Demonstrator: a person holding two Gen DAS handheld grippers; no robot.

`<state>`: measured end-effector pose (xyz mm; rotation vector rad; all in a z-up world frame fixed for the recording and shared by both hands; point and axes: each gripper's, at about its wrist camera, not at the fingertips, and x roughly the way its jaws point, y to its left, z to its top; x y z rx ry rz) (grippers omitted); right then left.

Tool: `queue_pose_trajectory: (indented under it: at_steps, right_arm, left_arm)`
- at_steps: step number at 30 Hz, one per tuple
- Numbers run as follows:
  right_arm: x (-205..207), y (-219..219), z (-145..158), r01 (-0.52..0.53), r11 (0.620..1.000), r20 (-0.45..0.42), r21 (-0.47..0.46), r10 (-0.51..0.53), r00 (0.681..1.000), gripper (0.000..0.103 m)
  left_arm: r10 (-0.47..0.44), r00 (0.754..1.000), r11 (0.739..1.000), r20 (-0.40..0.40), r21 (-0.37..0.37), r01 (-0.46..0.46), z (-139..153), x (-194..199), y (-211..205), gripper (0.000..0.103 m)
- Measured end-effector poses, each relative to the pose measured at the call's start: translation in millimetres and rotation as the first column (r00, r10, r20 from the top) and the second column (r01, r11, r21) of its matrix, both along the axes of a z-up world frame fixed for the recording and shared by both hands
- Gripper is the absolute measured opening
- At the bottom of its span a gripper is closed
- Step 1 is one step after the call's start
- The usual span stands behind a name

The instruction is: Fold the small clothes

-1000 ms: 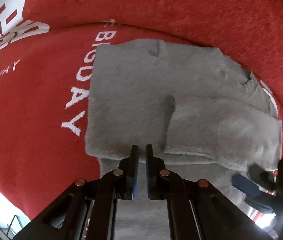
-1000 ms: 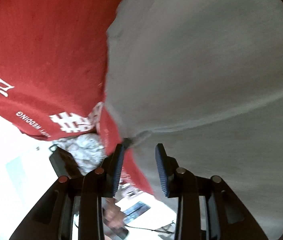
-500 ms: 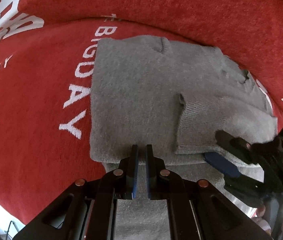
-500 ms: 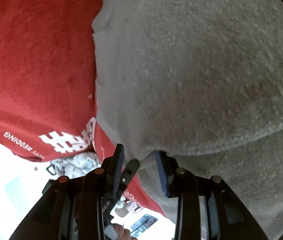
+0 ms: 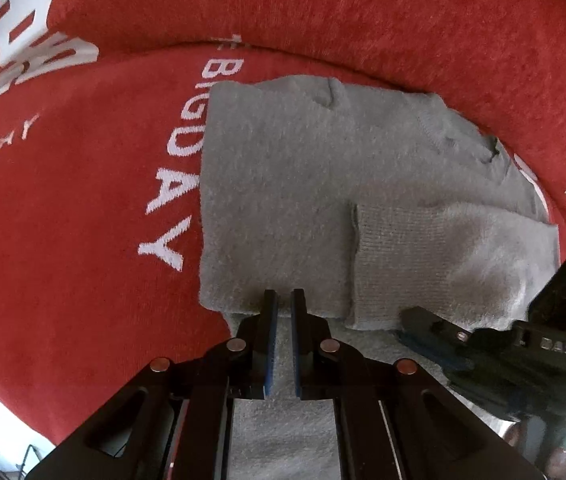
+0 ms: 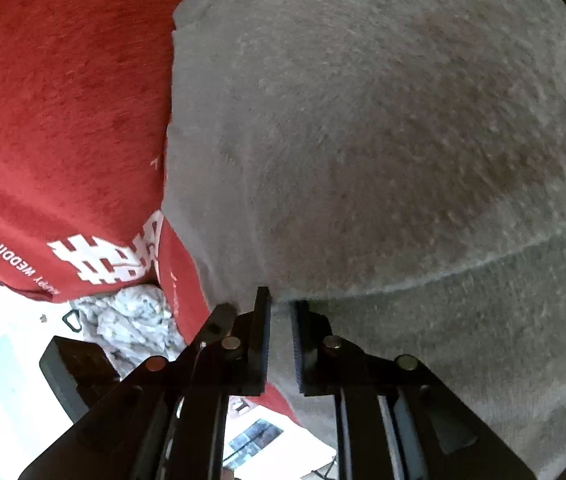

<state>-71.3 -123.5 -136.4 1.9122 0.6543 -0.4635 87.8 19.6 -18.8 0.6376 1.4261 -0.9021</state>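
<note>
- Left view: my left gripper [image 5: 282, 300] was nearly shut, pinching the near edge of the grey garment [image 5: 283, 184], which lay ahead on the red cloth [image 5: 83, 240].
- Right view: my right gripper [image 6: 281, 308] was closing, garment [image 6: 383, 140] edge between its jaws.

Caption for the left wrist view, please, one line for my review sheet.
Left claw pinches the near edge of a folded grey knit garment on a red printed cloth; right claw closing at its lower right corner.
</note>
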Motion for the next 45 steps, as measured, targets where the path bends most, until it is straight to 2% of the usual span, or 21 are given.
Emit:
queue_pose_trajectory:
  at_steps: [4, 6, 8, 9, 10, 11, 12, 14, 16, 17, 18, 19, 20, 23, 26, 33, 41, 43, 45]
  right_arm:
    - [-13.2, -5.8, 33.0, -0.144, 0.983, -0.037, -0.117, 0.141, 0.989, 0.019]
    - [-34.8, -13.9, 53.9, -0.205, 0.958, -0.12, -0.199, 0.184, 0.976, 0.019]
    - [-55.7, -22.1, 65.8, -0.228, 0.942, -0.204, -0.248, 0.179, 0.962, 0.019]
    - [-72.9, -29.0, 71.6, -0.233, 0.933, -0.264, -0.274, 0.16, 0.951, 0.019]
    - [-87.5, -34.9, 74.8, -0.233, 0.927, -0.304, -0.293, 0.14, 0.942, 0.019]
    - [-101.2, -41.2, 77.8, -0.229, 0.923, -0.345, -0.311, 0.115, 0.931, 0.019]
    - [-117.6, -48.3, 78.8, -0.227, 0.919, -0.391, -0.322, 0.089, 0.916, 0.019]
    - [-141.0, -58.9, 77.2, -0.238, 0.913, -0.474, -0.332, 0.057, 0.879, 0.019]
    - [-167.7, -68.7, 64.1, -0.261, 0.919, -0.6, -0.297, 0.034, 0.799, 0.021]
    - [-178.5, -70.1, 60.5, -0.232, 0.926, -0.588, -0.296, 0.015, 0.809, 0.017]
    - [-191.6, -71.7, 58.6, -0.161, 0.939, -0.527, -0.303, -0.025, 0.849, 0.017]
    - [-198.5, -71.9, 58.4, -0.125, 0.947, -0.502, -0.296, -0.043, 0.864, 0.017]
    - [-203.3, -71.0, 60.2, -0.109, 0.949, -0.497, -0.294, -0.054, 0.866, 0.017]
    - [-203.2, -67.1, 67.4, -0.147, 0.943, -0.519, -0.297, -0.03, 0.854, 0.019]
    - [-203.0, -63.0, 73.6, -0.186, 0.939, -0.547, -0.29, -0.002, 0.837, 0.031]
    - [-238.4, -55.8, 88.7, -0.203, 0.936, -0.517, -0.286, 0.027, 0.856, 0.045]
    - [-254.4, -48.2, 97.1, -0.244, 0.931, -0.465, -0.271, 0.095, 0.88, 0.048]
    - [-257.9, -46.2, 97.6, -0.247, 0.932, -0.449, -0.266, 0.107, 0.887, 0.05]
    - [-262.2, -44.0, 98.2, -0.25, 0.931, -0.433, -0.265, 0.116, 0.894, 0.056]
  left_arm:
    - [0.003, 1.0, 1.0, 0.0, 0.013, -0.003, -0.5, -2.1, -1.4, 0.007]
    - [0.009, 1.0, 1.0, -0.001, 0.014, -0.009, -0.3, -3.1, -1.5, 0.007]
    - [0.014, 1.0, 1.0, -0.002, 0.018, -0.014, -0.4, -4.3, -0.8, 0.008]
    - [0.017, 1.0, 1.0, -0.005, 0.022, -0.017, -0.7, -5.4, -0.6, 0.032]
    - [0.02, 1.0, 1.0, -0.01, 0.021, -0.019, -0.7, -6.8, -1.1, 0.087]
    - [0.026, 1.0, 0.999, -0.006, 0.021, -0.026, 0.1, -7.9, -1.0, 0.103]
    - [0.031, 0.999, 1.0, 0.045, 0.004, -0.031, 6.3, -10.6, 0.3, 0.102]
    - [0.005, 0.998, 1.0, 0.067, 0.009, -0.006, 7.9, -17.1, -2.7, 0.102]
    - [-0.002, 0.998, 1.0, 0.065, 0.024, 0.001, 6.6, -21.1, -3.8, 0.102]
    - [-0.007, 0.998, 0.999, 0.066, 0.031, 0.005, 5.9, -22.9, -5.0, 0.102]
    - [-0.015, 0.997, 0.999, 0.074, 0.039, 0.013, 6.6, -25.8, -5.7, 0.102]
    - [-0.019, 0.997, 0.999, 0.08, 0.041, 0.016, 7.0, -28.2, -7.6, 0.102]
    - [-0.023, 0.996, 0.999, 0.085, 0.045, 0.019, 7.8, -30.5, -8.3, 0.102]
    - [-0.031, 0.995, 0.997, 0.09, 0.069, 0.025, 6.6, -39.9, -14.3, 0.102]
    - [-0.047, 0.992, 0.996, 0.118, 0.081, 0.038, 12.2, -47.2, -15.9, 0.102]
    - [-0.093, 0.987, 0.991, 0.128, 0.107, 0.079, 19.4, -68.6, -24.8, 0.102]
    - [-0.097, 0.99, 0.991, 0.099, 0.105, 0.086, 30.2, -98.3, -28.3, 0.102]
    - [-0.093, 0.991, 0.991, 0.092, 0.109, 0.083, 31.4, -106.0, -26.7, 0.102]
    - [-0.089, 0.992, 0.99, 0.084, 0.118, 0.079, 31.5, -113.3, -23.6, 0.102]
